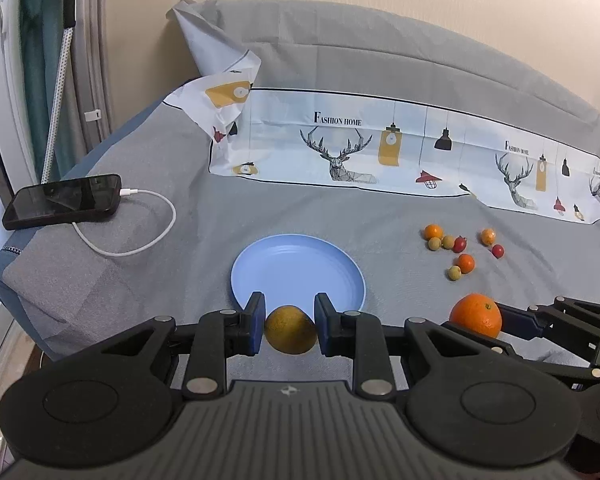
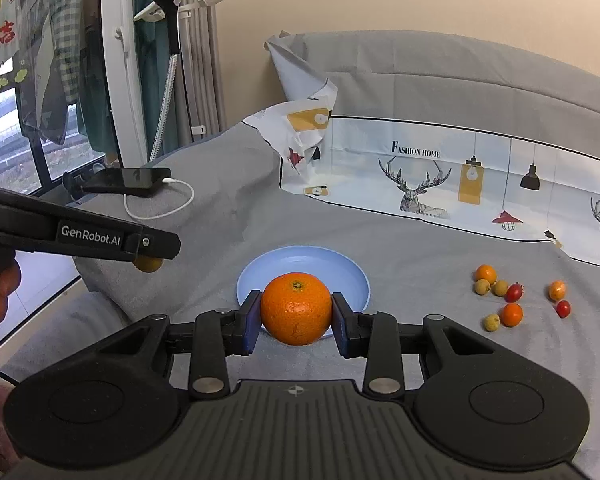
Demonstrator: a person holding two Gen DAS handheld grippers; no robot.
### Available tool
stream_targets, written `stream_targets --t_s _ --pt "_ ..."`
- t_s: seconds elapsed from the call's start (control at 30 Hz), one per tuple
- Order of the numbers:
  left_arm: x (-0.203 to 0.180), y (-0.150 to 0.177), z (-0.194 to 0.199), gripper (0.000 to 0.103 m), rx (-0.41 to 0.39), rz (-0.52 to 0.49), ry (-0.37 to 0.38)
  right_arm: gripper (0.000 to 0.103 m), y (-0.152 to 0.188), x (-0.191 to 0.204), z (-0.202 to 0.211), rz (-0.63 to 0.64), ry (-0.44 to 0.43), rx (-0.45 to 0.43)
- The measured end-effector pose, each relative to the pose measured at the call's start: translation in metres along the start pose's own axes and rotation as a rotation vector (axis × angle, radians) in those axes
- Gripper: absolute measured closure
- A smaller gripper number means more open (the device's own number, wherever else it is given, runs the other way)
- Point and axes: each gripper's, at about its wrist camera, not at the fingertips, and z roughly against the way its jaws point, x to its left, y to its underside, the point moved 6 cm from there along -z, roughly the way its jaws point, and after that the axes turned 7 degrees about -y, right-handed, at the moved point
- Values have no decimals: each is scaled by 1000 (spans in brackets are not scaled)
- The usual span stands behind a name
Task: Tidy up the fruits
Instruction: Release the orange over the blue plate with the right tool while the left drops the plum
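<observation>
My left gripper [image 1: 290, 330] is shut on a brownish-green round fruit [image 1: 290, 330], held just in front of the near rim of an empty blue plate [image 1: 298, 268]. My right gripper [image 2: 296, 316] is shut on a large orange [image 2: 296, 308], held over the plate's near rim [image 2: 359, 276]. In the left wrist view the orange [image 1: 476, 315] and right gripper show at the right. In the right wrist view the left gripper [image 2: 150, 258] shows at the left with its fruit [image 2: 148, 265] partly hidden. Several small fruits [image 1: 461, 250] lie loose on the grey cover, right of the plate [image 2: 515, 298].
A phone [image 1: 62, 201] with a white charging cable [image 1: 140, 236] lies at the left edge of the bed. A printed cloth [image 1: 379, 152] lies across the back against grey pillows. A window and a garment steamer stand at the left [image 2: 168, 60].
</observation>
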Motion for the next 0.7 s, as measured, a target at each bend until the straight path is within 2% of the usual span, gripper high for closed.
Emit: stream_targets --t_s 0.7 --pt "5 -5 -12 74 20 27 5 65 0 -1 -15 5 4 38"
